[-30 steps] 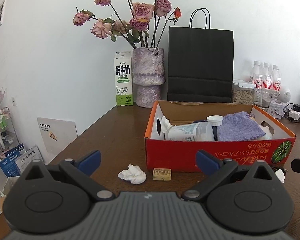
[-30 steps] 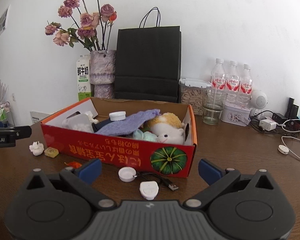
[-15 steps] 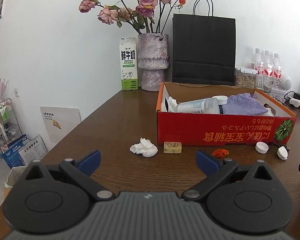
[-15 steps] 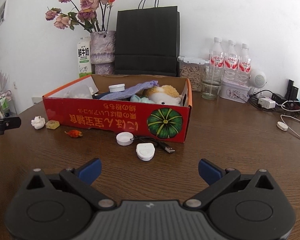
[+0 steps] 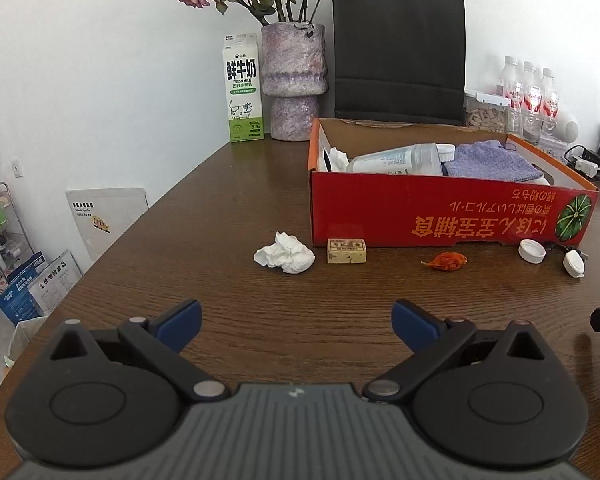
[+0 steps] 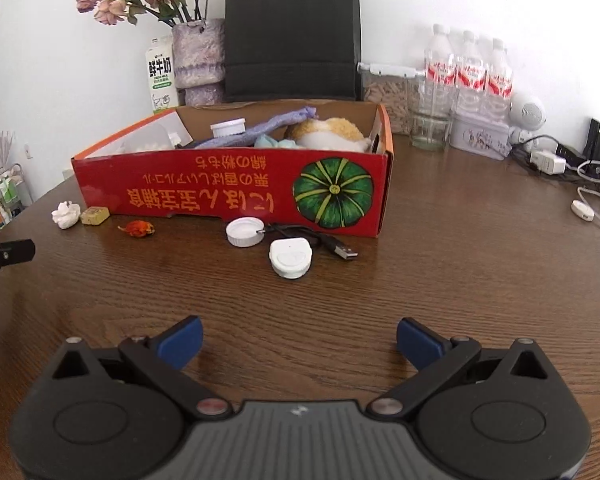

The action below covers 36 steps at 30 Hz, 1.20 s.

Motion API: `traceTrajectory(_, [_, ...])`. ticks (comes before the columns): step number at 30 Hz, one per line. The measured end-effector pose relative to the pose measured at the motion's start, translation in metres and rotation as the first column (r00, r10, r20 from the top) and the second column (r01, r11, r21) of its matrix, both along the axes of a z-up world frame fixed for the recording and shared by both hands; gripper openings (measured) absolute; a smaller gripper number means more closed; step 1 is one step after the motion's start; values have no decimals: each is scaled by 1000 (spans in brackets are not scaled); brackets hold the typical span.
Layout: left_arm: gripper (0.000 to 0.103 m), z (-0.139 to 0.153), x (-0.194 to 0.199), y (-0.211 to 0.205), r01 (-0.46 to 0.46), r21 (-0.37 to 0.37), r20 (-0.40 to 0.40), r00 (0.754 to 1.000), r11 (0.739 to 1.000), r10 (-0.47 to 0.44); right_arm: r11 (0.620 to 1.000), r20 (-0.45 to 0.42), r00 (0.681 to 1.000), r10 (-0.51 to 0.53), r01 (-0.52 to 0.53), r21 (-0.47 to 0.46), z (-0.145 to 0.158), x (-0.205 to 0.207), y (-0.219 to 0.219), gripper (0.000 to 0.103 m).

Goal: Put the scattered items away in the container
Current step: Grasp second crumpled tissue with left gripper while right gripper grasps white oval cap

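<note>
wood table (image 5: 228,208) | white wall (image 5: 100,60) | red box (image 6: 220,196) | both jaws spread, empty

Item count: loose items and box contents

On the table: one crumpled tissue (image 5: 284,256), one tan block (image 5: 347,251), one orange-red scrap (image 5: 445,260), two white caps (image 6: 244,231) (image 6: 291,258), one USB cable (image 6: 320,240). One red box (image 6: 236,194). Far right: three water bottles (image 6: 468,76).

Right tool (image 6: 299,338) is hovering wide open over the counter (image 6: 440,280). A white cap (image 6: 244,232), white lid (image 6: 291,258) and USB cable (image 6: 320,242) are sitting just in front of the red box (image 6: 228,192).
</note>
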<state>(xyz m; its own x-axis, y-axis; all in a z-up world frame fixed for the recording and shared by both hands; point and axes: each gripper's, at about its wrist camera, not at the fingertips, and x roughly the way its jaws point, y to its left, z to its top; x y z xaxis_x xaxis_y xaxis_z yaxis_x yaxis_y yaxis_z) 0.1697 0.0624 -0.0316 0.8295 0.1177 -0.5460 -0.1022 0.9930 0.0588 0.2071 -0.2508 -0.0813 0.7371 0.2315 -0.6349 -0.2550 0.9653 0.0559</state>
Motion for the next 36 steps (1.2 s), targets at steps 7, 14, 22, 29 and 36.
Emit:
traceTrajectory(7, [103, -9, 15, 5, 19, -16, -49, 999, 1000, -20, 999, -3, 1000, -12, 12, -37, -2, 9, 8, 103])
traceTrajectory(14, [103, -15, 30, 11, 36, -24, -90, 995, 999, -38, 999, -4, 1000, -27, 26, -36, -2, 20, 11, 103])
traceTrajectory(22, [103, -17, 64, 34, 43, -64, -114, 992, 997, -50, 998, -2, 999, -50, 50, -32, -2, 39, 17, 103])
traceTrajectory(29, [103, -18, 89, 49, 27, -64, -111, 993, 998, -34, 998, 29, 998, -53, 53, -22, 0, 46, 18, 76])
traceTrajectory(36, [96, -19, 97, 52, 27, -78, -100, 994, 997, -35, 1000, 44, 999, -14, 14, -12, 2, 45, 21, 55])
